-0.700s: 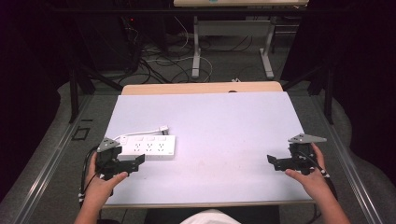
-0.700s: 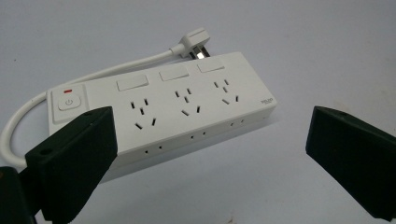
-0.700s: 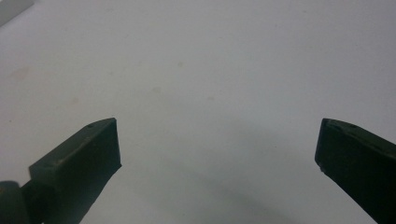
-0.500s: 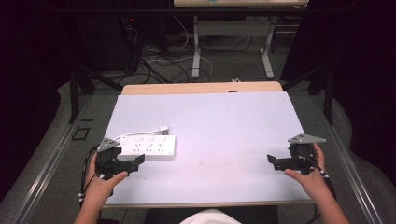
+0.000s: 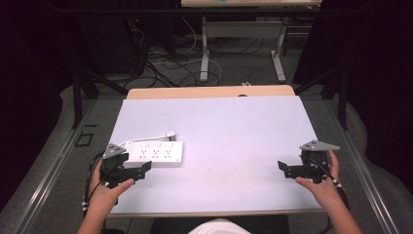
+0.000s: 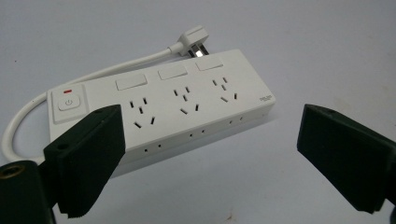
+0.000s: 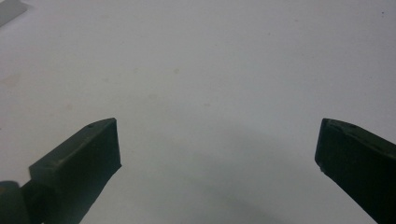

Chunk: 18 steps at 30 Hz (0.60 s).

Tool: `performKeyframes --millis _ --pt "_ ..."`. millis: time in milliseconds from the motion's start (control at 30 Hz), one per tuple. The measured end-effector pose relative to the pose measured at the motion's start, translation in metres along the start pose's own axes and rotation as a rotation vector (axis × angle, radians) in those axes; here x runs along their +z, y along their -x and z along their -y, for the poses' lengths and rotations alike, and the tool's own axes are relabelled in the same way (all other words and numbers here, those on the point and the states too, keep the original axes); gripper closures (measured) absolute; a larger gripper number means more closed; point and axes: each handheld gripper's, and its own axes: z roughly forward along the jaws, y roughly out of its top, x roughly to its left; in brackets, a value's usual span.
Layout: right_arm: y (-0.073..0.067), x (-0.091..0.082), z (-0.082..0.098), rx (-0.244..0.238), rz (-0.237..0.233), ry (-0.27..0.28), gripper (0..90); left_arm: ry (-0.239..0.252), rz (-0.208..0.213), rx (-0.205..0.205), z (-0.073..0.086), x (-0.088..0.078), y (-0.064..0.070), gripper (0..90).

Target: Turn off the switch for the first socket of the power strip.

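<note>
A white power strip [image 5: 156,154] [image 6: 163,109] lies flat on the left part of the white table [image 5: 224,141]. It has a power button at one end, three sockets, and a short white cord ending in a plug [image 6: 194,38]. My left gripper [image 5: 141,168] [image 6: 210,154] hovers just in front of the strip, jaws open and nothing between them. My right gripper [image 5: 282,168] [image 7: 217,154] is near the table's right front, open over bare tabletop.
A wooden strip [image 5: 209,91] edges the table's far side. Beyond it stand a desk frame [image 5: 241,44] and loose cables on the floor. Metal rails [image 5: 44,180] run along both sides of the table.
</note>
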Motion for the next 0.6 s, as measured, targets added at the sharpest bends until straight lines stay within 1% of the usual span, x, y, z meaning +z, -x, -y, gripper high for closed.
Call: performKeyframes --millis 100,167,200,233,267,333,367,433,533,567,600 --pt "-0.001 0.000 -0.002 0.000 -0.005 0.001 0.0 -0.003 -0.009 -0.011 -0.001 -0.003 -0.001 12.4" --pt "-0.001 0.000 -0.002 -0.003 -0.003 0.006 0.0 0.009 -0.016 -0.020 -0.002 -0.003 -0.002 15.2" --pt "-0.001 0.001 -0.002 -0.004 -0.006 0.003 0.0 0.002 -0.012 -0.027 -0.004 -0.005 -0.003 15.8" --pt "-0.001 0.001 -0.002 0.002 -0.015 0.003 0.0 0.014 -0.017 -0.027 -0.004 -0.004 -0.003 16.0" --pt "-0.001 0.001 -0.002 -0.002 -0.012 0.001 0.0 -0.001 -0.010 -0.023 -0.005 -0.005 -0.004 16.3" --pt "-0.002 0.002 -0.002 0.002 -0.014 -0.002 0.0 0.003 -0.005 -0.037 -0.006 -0.004 -0.004 16.9" --pt "-0.002 0.002 -0.002 0.002 -0.014 -0.002 0.0 0.003 -0.005 -0.037 -0.006 -0.004 -0.004 17.7" --pt "-0.002 0.003 -0.002 -0.007 -0.017 -0.004 0.0 -0.005 0.013 -0.046 -0.008 -0.003 -0.004 19.1" --pt "-0.003 0.003 -0.002 -0.006 -0.015 0.001 0.0 -0.012 0.012 -0.044 -0.010 -0.003 -0.004 20.0" --pt "-0.003 0.003 -0.002 -0.013 -0.020 -0.002 0.0 -0.017 0.010 -0.049 -0.011 -0.003 -0.004 20.5" --pt "-0.004 0.004 -0.002 -0.005 -0.019 -0.002 0.0 -0.021 0.013 -0.045 -0.012 -0.002 -0.004 20.9"
